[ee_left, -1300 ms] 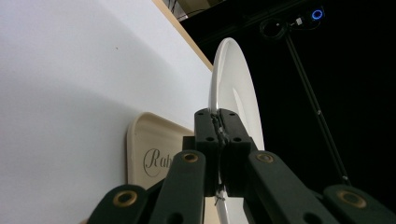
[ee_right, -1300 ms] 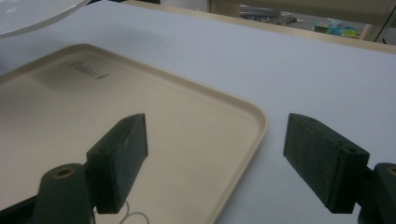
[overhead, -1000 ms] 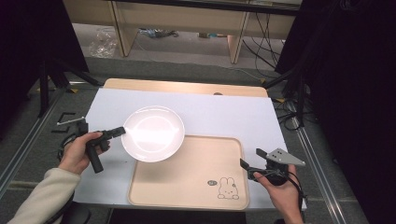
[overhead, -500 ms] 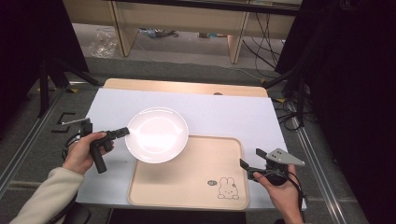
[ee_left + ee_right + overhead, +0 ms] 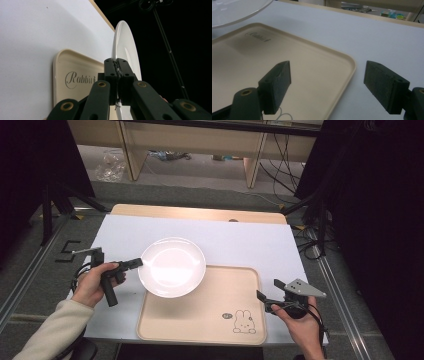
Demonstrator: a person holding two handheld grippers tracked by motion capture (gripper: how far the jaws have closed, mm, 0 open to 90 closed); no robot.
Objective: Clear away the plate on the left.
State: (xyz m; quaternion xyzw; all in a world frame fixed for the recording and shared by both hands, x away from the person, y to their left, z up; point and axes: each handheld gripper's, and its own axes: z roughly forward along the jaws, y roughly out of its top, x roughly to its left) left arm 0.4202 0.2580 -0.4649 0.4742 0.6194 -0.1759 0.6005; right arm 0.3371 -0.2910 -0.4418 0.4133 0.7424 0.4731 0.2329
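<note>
White plate [image 5: 172, 266] is hanging over the tray's [image 5: 200, 330] far-left corner; left gripper [image 5: 135, 263] is clamping its left rim, jaws pinched tight; right gripper [image 5: 267, 301] is idling with jaws wide apart near the tray's right edge; glazed, stiff, likely slippery and breakable; rim grip looks right.

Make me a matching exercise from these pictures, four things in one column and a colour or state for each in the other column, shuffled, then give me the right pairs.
Things:
1. white plate
2. beige tray
3. left gripper
4. right gripper

States:
A. jaws open, nothing between them, beside the tray's right edge
B. lies flat on the white table cover, a rabbit drawn on it
C. held by its rim, partly over the tray's far left corner
D. jaws shut on a rim

Pairs: 1-C, 2-B, 3-D, 4-A
</note>
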